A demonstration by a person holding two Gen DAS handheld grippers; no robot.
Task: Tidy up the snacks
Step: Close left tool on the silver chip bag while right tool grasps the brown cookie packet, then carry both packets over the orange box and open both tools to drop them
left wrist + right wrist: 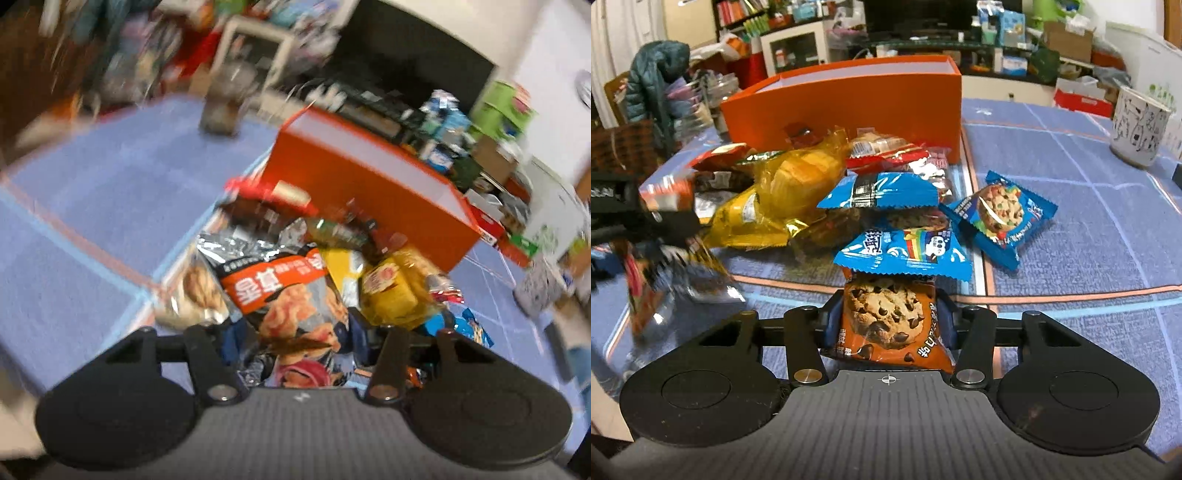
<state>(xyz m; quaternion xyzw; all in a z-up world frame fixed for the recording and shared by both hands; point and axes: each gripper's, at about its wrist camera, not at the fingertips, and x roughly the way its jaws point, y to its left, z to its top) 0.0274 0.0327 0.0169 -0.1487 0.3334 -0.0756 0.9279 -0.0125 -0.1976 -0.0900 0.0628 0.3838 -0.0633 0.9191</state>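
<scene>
My right gripper [888, 323] is shut on a brown chocolate-chip cookie packet [886, 314], held just above the blue mat. A pile of snacks lies ahead: blue cookie packets [903, 253], a yellow bread packet [790, 184] and red wrappers. Behind them stands an open orange box [849, 99]. My left gripper [291, 339] is shut on a silver and orange snack bag [291, 295], over the pile's left side. That view is blurred. The yellow packet [391, 291] and the orange box [369, 177] lie beyond it.
One blue cookie packet [997, 216] lies apart to the right of the pile. A white patterned mug [1137, 125] stands at the far right of the blue mat [1071, 258]. Cluttered shelves and boxes fill the background.
</scene>
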